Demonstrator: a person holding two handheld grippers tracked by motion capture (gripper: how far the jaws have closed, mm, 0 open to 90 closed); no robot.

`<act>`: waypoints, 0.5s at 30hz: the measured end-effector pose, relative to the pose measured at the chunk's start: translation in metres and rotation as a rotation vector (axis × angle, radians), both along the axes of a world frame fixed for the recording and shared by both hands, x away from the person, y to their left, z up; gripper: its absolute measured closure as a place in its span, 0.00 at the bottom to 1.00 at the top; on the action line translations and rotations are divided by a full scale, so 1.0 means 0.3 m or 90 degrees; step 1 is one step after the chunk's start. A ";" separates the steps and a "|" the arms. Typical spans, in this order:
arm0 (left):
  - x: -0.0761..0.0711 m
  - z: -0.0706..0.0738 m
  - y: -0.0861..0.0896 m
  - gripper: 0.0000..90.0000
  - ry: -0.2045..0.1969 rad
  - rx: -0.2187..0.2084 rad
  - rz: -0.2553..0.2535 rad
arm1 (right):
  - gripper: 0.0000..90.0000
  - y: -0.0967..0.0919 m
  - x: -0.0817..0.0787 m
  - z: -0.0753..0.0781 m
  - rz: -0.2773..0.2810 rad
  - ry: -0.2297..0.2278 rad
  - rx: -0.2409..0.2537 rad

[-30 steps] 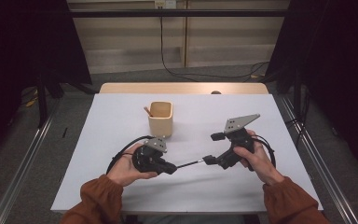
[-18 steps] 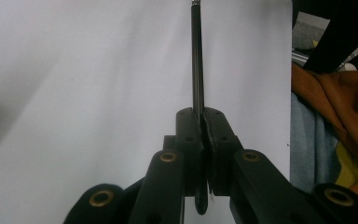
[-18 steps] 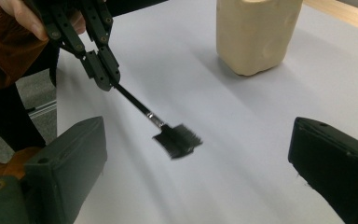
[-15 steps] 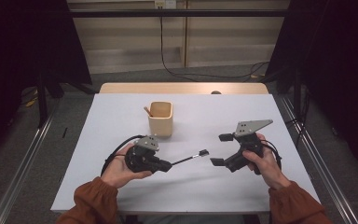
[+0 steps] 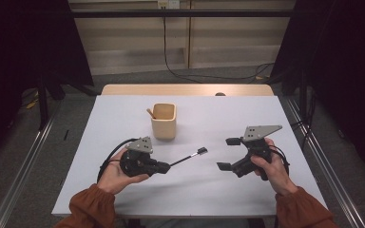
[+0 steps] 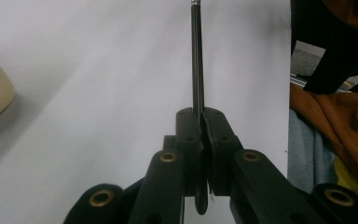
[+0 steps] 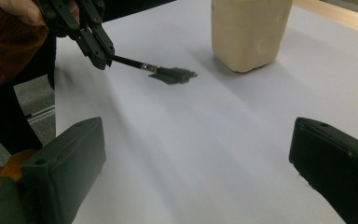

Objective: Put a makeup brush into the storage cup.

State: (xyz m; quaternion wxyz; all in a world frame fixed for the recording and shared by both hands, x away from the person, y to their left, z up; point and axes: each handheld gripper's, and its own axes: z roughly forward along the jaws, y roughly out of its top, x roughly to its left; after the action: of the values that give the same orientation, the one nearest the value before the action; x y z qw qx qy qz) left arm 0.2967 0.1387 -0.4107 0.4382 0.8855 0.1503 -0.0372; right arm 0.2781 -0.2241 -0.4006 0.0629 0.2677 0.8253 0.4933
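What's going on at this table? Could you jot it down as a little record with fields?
Surface: white table
Left tongs: shut on a thin black brush, handle pinched, head pointing toward the right tongs
Right tongs: open, holding nothing, apart from the brush
Cup: beige, upright behind the brush, a wooden stick leaning inside
Brush head: lifted just off the table, near the cup but not touching it
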 end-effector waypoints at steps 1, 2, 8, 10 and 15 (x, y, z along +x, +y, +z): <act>-0.001 -0.002 -0.001 0.95 0.004 -0.006 0.001 | 0.03 0.000 -0.001 -0.001 0.002 0.001 0.002; -0.002 -0.006 -0.003 0.95 0.001 -0.008 0.002 | 0.03 0.000 -0.001 -0.001 0.004 0.002 0.005; -0.009 -0.012 -0.002 0.95 -0.007 -0.034 0.012 | 0.03 0.006 -0.009 0.000 0.010 -0.013 0.023; -0.009 -0.014 -0.001 0.95 -0.009 -0.049 0.015 | 0.04 0.007 -0.011 0.001 0.016 -0.014 0.034; -0.009 -0.019 0.000 0.95 -0.023 -0.083 0.029 | 0.05 0.016 -0.012 -0.002 0.023 -0.021 0.044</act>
State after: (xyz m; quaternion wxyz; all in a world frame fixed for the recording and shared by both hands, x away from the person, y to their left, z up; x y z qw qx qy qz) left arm 0.2942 0.1387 -0.4165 0.4980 0.8520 0.1599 -0.0210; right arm 0.2746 -0.2194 -0.4012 0.0579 0.2465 0.8115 0.5267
